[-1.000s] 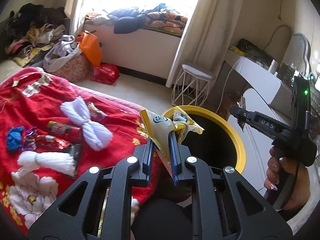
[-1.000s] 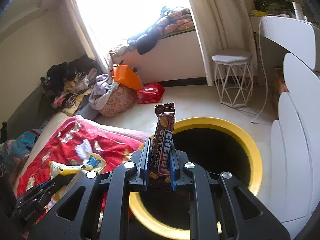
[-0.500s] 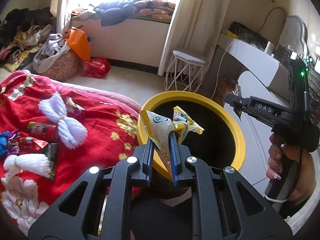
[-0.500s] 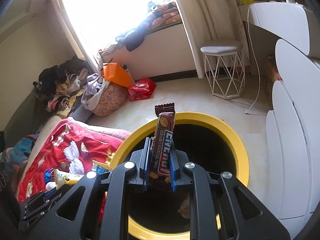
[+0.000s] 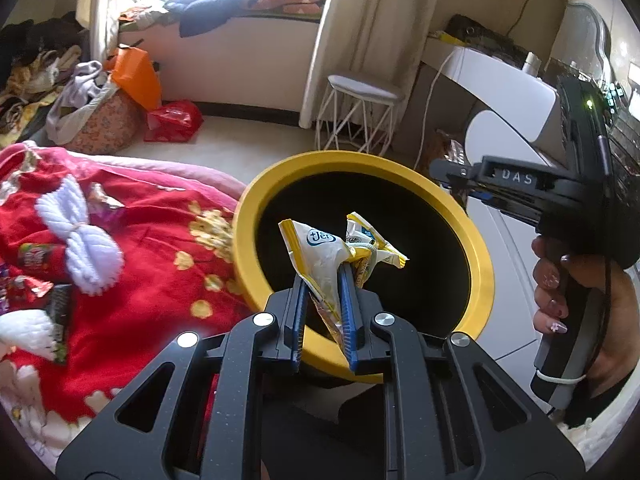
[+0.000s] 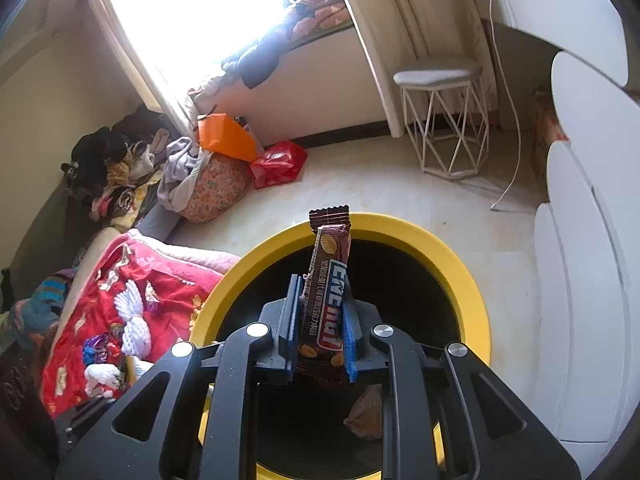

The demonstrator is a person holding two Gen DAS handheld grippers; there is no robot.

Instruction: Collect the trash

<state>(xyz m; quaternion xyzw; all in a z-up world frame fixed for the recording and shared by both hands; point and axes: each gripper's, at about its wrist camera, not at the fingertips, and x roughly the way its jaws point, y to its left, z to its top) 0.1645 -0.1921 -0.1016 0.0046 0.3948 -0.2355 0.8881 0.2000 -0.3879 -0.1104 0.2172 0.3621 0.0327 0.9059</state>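
Left claw [image 5: 323,308]: clamped on a crumpled yellow-and-white wrapper [image 5: 324,252], held out past the fingertips and over the black mouth of the yellow-rimmed bin [image 5: 478,256], evidently so that a release lets it fall inside. Claw tilts forward and down, the bin directly ahead and below.

Right claw [image 6: 320,328]: jaws opening around a brown bar wrapper [image 6: 328,280], which stands upright between the pads. The right pad appears to touch it and a slim gap shows on the left, so the grip looks to be letting go. The wrapper hangs above the bin [image 6: 476,300] opening; one piece of litter [image 6: 366,416] already lies at the bottom, below this claw.

Right hand [image 5: 560,292]: wrapped round the tool's handle, seen to the right of the left claw, tool angled in toward the bin.

Left of both claws: red bed cover [image 5: 152,248] with more wrappers [image 5: 36,256] not yet collected.
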